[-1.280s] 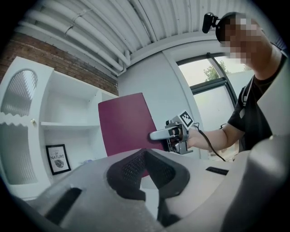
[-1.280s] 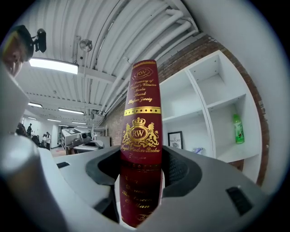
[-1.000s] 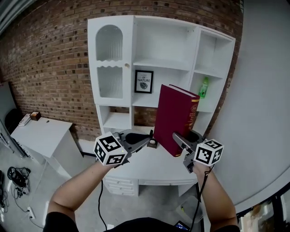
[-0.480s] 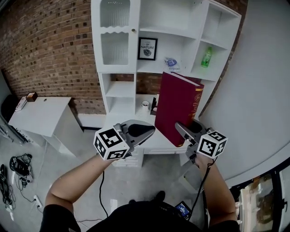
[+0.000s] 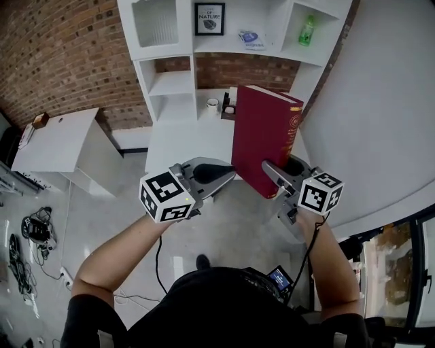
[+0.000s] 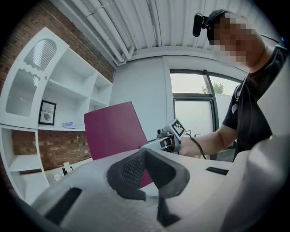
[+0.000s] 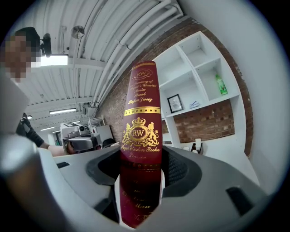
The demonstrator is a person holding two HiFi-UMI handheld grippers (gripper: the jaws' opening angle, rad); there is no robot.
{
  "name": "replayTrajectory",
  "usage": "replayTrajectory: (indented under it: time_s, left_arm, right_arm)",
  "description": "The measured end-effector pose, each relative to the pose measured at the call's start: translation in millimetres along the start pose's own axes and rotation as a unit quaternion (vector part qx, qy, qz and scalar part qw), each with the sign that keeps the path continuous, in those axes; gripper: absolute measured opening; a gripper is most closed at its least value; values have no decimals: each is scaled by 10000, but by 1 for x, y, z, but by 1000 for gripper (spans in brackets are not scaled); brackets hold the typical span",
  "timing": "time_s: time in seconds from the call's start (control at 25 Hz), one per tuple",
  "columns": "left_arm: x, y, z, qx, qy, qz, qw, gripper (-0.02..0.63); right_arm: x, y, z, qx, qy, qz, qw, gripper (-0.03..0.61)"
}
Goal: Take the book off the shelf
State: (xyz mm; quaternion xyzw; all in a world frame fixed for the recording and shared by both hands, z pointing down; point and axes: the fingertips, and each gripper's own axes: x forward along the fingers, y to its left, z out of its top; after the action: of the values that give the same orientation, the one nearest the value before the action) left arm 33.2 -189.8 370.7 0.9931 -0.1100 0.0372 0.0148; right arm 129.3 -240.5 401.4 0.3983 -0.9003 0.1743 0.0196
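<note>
A thick dark red book (image 5: 262, 136) with gold print on its spine (image 7: 140, 131) stands upright in the air in front of the white shelf unit (image 5: 170, 81). My right gripper (image 5: 273, 168) is shut on its lower end, one pad on each cover (image 7: 140, 168). My left gripper (image 5: 228, 174) hangs just left of the book, apart from it. Its jaws are shut with nothing between them (image 6: 145, 156). The left gripper view shows the book's red cover (image 6: 113, 131) and the right gripper (image 6: 165, 141) beyond.
The shelf unit holds a framed picture (image 5: 209, 18), a green bottle (image 5: 307, 30) and a small mug (image 5: 213, 104) on its desk top (image 5: 180, 139). A low white cabinet (image 5: 61, 143) stands at the left, a grey wall (image 5: 380, 102) at the right. Cables (image 5: 32, 231) lie on the floor.
Both grippers and the book have drawn back from the shelf unit and come lower. The shelf now lies further up the head view, and floor shows below the grippers.
</note>
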Motion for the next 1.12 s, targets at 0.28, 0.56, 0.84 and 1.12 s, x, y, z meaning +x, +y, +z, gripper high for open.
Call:
replayTrajectory:
  time_s: [0.28,0.56,0.84,1.12]
  left_arm:
    - [33,-50,-18,-284,28,167,9995,6]
    - [58,-106,-57,-670,185,272,9972,6]
    - [64,-138,-108,-1090,275,569,9920,6]
    - [62,-179,-153,-1423,398,830,9855,6]
  right_arm:
    - [-44,-2,-51,152,346,282,9989,247]
    - [-97,10,-105,96,680,490,9964,248]
    - [-131,13,-165,400,1025,655,9918,249]
    - [-164,29,-218,704,1158,794,9876,248]
